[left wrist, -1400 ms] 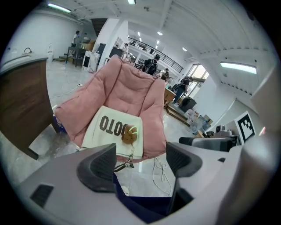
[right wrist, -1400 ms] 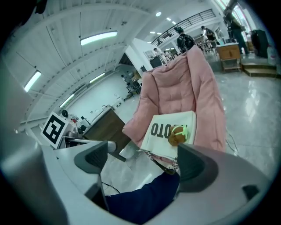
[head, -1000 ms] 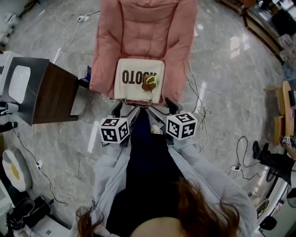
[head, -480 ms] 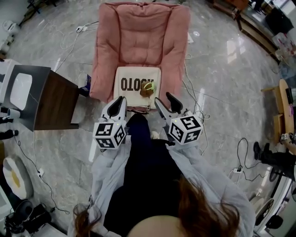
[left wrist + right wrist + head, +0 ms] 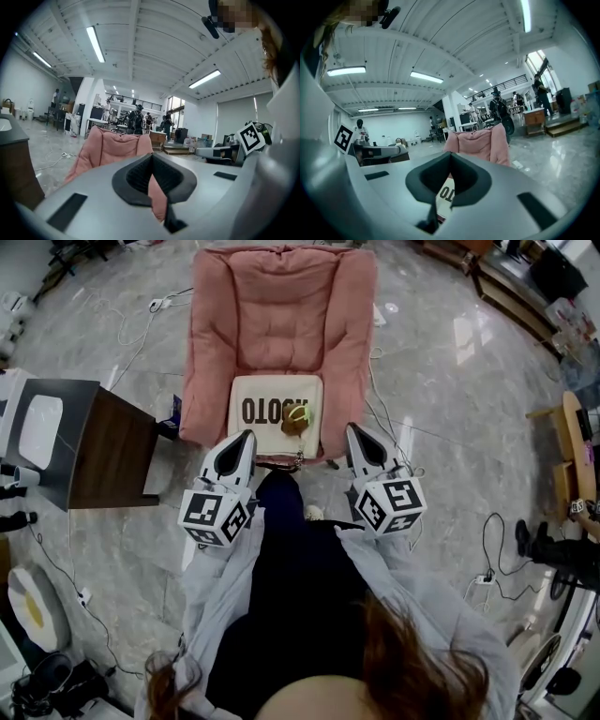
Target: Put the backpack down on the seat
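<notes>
A cream backpack (image 5: 267, 409) with dark lettering lies flat on the seat of the pink armchair (image 5: 281, 306), and a small brown and green charm (image 5: 298, 418) rests on it. My left gripper (image 5: 247, 436) hovers just off the backpack's near left corner, apart from it. My right gripper (image 5: 355, 430) is at the chair's front right corner, also clear of the backpack. Both sets of jaws have just been closing and now stand shut with nothing between them. The left gripper (image 5: 151, 160) faces the armchair (image 5: 108, 147). A strip of the backpack (image 5: 446, 193) shows beyond the right gripper (image 5: 450, 157).
A dark wooden side table (image 5: 112, 442) stands left of the chair, with a grey and white unit (image 5: 37, 413) beside it. Cables (image 5: 394, 432) trail over the marble floor to the chair's right. Wooden furniture (image 5: 577, 456) sits at the far right. My own body fills the lower middle.
Both grippers have drawn back from the backpack's near edge and risen. Their jaws, open half a second ago, are now shut and empty. The backpack stays on the seat.
</notes>
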{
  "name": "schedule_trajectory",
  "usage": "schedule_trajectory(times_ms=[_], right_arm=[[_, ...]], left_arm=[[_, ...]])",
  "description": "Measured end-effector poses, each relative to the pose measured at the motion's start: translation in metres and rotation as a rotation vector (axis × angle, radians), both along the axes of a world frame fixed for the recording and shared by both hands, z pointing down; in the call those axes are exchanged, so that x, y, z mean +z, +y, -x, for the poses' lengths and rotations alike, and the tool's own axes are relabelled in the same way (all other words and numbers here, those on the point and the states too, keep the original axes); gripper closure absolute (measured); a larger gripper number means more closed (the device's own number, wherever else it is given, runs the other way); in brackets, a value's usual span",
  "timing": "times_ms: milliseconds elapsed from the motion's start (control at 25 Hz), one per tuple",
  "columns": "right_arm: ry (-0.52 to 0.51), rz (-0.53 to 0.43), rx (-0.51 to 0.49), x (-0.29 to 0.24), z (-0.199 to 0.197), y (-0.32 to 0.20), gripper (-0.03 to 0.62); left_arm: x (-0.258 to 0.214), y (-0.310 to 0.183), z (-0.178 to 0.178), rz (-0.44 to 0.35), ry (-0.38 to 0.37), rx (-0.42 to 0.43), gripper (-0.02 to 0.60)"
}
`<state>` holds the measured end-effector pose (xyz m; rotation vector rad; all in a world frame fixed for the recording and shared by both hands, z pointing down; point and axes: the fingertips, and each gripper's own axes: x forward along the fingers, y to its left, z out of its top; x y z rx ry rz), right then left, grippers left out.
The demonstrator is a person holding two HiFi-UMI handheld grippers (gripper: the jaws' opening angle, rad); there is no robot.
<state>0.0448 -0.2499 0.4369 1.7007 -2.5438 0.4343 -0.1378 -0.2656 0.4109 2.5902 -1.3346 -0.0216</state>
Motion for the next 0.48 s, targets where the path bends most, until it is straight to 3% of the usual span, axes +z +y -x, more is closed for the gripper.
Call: schedule_trajectory(times_ms=[240,480], right_arm=[[-0.024,0.027,0.037,0.010,-0.012,0.002,0.586],[-0.012,0.040,0.010,0.016,-0.007,0.002,0.586]], left_arm=[[0.004,0.003,-0.001,0.011,0.001,-0.013,0.566],[0.011,0.002,-0.002,0.026,-0.003,-0.013,0.566]])
